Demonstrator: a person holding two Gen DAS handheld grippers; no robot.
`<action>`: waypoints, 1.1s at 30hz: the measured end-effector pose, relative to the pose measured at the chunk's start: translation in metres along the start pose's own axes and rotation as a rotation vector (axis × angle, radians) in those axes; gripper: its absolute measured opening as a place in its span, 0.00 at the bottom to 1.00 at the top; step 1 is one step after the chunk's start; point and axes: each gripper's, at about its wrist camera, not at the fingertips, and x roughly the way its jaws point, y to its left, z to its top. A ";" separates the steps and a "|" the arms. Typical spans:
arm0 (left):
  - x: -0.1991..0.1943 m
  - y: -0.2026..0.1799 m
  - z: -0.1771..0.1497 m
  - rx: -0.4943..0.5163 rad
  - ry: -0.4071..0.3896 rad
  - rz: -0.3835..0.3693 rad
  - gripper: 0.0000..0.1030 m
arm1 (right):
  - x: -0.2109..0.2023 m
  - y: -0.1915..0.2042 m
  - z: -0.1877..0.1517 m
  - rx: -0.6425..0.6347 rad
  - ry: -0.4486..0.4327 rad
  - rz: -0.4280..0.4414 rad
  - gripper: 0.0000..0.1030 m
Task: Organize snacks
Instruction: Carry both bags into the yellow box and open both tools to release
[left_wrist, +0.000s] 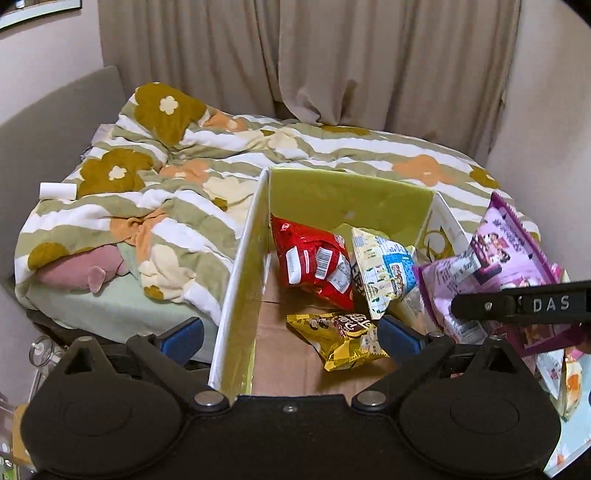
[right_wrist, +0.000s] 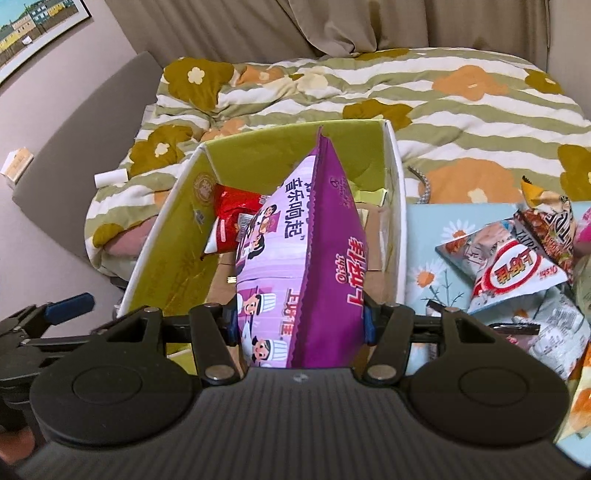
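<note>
My right gripper is shut on a purple snack bag and holds it above the open green-lined cardboard box. In the left wrist view the same purple bag hangs at the box's right side, with the right gripper's arm in front of it. Inside the box lie a red bag, a white and blue bag and a yellow bag. My left gripper is open and empty, straddling the box's left wall.
The box stands on a bed with a flowered striped duvet. Several more snack bags lie on a light blue board right of the box. A pink cushion lies at the bed's left edge. Curtains hang behind.
</note>
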 end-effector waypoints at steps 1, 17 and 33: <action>0.000 0.000 0.000 -0.007 -0.001 0.000 0.99 | 0.001 0.000 0.000 -0.002 0.007 0.001 0.70; 0.015 0.001 -0.013 -0.023 0.053 -0.008 0.99 | 0.013 -0.009 -0.015 0.064 -0.035 0.029 1.00; -0.016 -0.013 0.001 0.035 -0.014 -0.056 0.99 | -0.041 -0.005 -0.014 0.045 -0.117 0.012 1.00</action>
